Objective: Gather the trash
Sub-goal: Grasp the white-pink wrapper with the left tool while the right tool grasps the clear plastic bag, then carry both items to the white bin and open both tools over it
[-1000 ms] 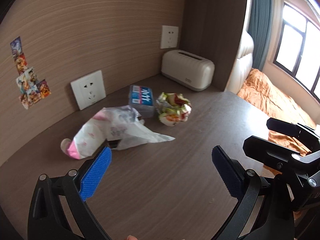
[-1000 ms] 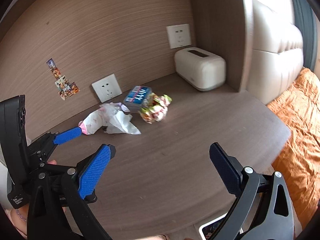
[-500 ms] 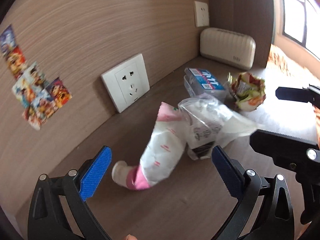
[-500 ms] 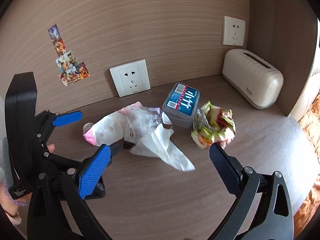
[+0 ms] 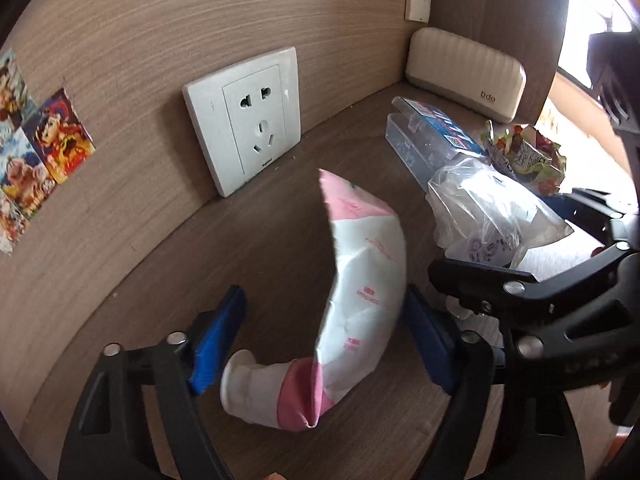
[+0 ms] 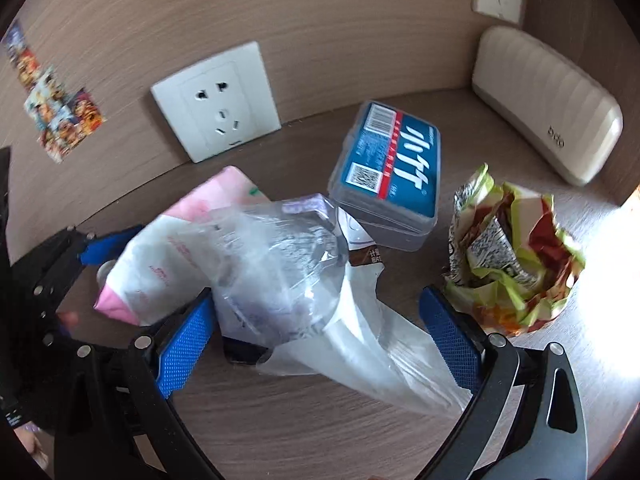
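Pink-white wrapper [image 5: 360, 280] lay on the counter [image 5: 248, 248] just below the wall socket [image 5: 244, 116], between the closing left claw [image 5: 320, 340], pads not yet pressing. Looked light, soft, crinkly; best pinched mid-body. Right claw [image 6: 320, 332] was released, straddling the clear bag [image 6: 304, 280]. Trash count: one wrapper, one bag, one crumpled snack packet [image 6: 512, 252], one blue box [image 6: 392, 168].
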`<state>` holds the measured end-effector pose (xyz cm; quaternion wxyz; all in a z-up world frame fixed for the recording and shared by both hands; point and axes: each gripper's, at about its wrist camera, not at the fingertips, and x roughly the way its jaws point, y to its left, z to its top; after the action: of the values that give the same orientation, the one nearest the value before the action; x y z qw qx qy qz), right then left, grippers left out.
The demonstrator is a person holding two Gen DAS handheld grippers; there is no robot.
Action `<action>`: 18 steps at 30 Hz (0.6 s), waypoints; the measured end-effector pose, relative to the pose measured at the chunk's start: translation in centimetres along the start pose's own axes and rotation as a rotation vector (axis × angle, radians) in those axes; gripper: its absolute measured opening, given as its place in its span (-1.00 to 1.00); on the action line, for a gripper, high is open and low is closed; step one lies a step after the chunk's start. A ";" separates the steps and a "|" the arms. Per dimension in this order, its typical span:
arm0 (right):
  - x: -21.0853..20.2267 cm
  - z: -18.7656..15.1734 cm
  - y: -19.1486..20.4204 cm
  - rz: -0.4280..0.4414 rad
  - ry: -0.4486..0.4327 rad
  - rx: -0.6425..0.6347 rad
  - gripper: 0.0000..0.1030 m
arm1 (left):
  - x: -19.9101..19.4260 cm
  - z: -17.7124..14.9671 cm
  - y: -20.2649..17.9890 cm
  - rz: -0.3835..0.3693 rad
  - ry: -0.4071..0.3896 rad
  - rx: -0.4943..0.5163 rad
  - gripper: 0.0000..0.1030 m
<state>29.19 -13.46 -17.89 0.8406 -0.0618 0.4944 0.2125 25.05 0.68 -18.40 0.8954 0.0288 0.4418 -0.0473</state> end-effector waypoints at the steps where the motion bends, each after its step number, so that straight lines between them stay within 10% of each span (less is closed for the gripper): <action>1: -0.2 0.0 -0.1 -0.002 -0.005 -0.001 0.71 | 0.0 -0.1 -0.1 0.006 -0.001 0.000 0.38; 6: -1.5 -0.9 -0.2 0.018 -0.006 -0.033 0.33 | -0.7 -1.0 -0.9 0.026 -0.008 -0.035 0.11; 18: -8.9 -4.8 -1.0 0.035 -0.103 -0.086 0.31 | -7.2 -4.1 -3.8 0.027 -0.048 -0.137 -0.42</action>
<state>22.04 -18.48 -12.77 0.8577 -0.0779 0.4418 0.2510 17.01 -2.33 -15.21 0.9061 -0.0279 0.4221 -0.0055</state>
